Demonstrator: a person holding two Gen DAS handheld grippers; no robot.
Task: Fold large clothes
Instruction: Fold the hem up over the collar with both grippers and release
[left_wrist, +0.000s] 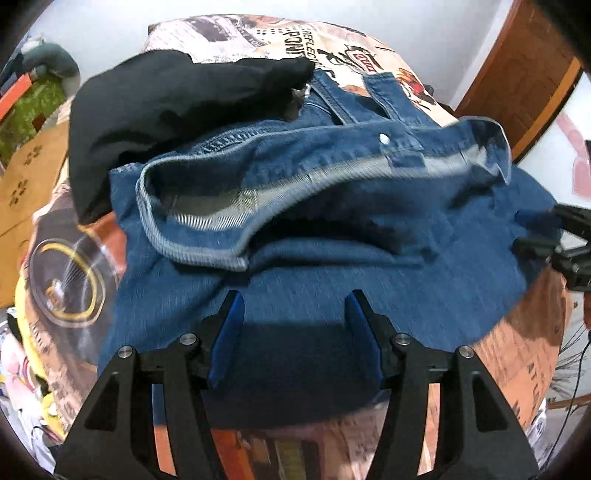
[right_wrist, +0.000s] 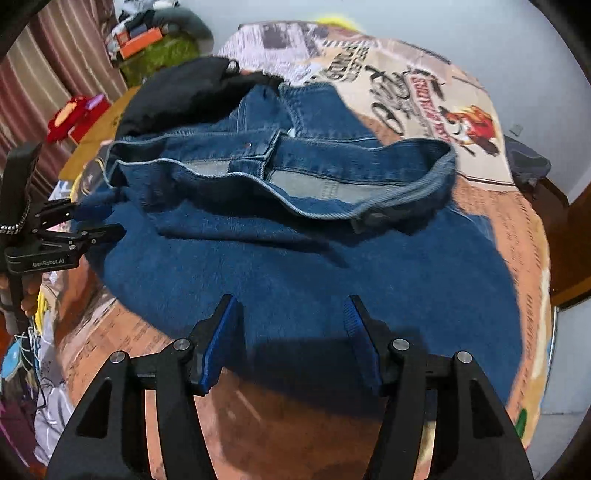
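where the printed bedspread (right_wrist: 424, 96) covers the bed, the blue jeans (left_wrist: 314, 266) lie spread across its middle, waistband gaping open toward the far edge. a black garment (left_wrist: 159, 110) sits bunched at the far left corner, overlapping the denim. the left gripper (left_wrist: 293, 306) and the right gripper (right_wrist: 291, 310) both hover over the near hem, blue pads apart, gripping nothing.

jeans (left_wrist: 332, 229) on the bedspread (left_wrist: 517, 350); dark garment (left_wrist: 166, 110) behind, overlapping their far-left corner
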